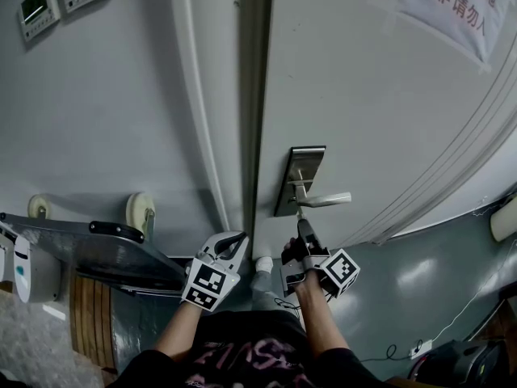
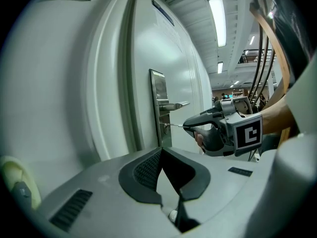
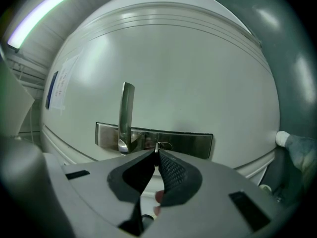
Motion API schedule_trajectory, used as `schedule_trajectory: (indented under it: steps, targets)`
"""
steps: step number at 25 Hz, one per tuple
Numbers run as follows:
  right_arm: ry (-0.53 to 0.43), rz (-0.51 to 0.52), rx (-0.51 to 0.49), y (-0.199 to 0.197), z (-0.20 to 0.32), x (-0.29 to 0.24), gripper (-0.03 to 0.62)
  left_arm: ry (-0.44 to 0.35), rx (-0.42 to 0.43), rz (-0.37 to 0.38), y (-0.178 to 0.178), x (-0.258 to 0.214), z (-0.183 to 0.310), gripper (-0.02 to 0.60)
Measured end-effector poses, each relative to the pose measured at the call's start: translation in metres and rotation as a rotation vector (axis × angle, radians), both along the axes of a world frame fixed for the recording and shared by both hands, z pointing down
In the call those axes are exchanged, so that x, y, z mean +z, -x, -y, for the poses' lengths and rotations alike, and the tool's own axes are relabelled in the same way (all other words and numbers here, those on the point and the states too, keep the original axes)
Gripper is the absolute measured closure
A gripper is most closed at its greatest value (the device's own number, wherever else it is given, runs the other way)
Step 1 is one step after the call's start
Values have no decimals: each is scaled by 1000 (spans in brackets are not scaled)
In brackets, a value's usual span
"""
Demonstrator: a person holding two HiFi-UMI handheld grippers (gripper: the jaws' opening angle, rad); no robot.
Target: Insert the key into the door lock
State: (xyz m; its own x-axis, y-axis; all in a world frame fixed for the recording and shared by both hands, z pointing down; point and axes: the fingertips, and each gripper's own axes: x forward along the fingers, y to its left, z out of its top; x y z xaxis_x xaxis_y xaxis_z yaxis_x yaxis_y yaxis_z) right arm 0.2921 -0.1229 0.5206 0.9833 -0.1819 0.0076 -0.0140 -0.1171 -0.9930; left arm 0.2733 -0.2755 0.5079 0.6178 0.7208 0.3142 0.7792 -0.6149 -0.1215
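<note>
A steel lock plate (image 1: 299,176) with a lever handle (image 1: 325,200) sits on the white door (image 1: 380,111). My right gripper (image 1: 301,226) points level at the plate just below the handle, shut on a thin metal key (image 2: 174,126). In the right gripper view the key (image 3: 157,147) sticks out of the pinched jaws and its tip meets the keyhole (image 3: 164,145). How deep it sits I cannot tell. My left gripper (image 1: 232,242) hangs to the left by the door frame, away from the lock. Its jaws meet at the tip with nothing between them (image 2: 161,150).
A tipped grey hand cart (image 1: 97,245) with pale wheels (image 1: 139,210) leans on the wall at the left. A white door stop (image 1: 264,263) stands at the door's foot. A paper notice (image 1: 448,6) hangs on the door. Cables (image 1: 420,350) lie on the floor at the right.
</note>
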Motion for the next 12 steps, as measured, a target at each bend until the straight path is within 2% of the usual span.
schedule_trajectory:
  steps: [12]
  targets:
    - [-21,-6,-9,1,3,3,514,2,6,10,-2,4,0,569]
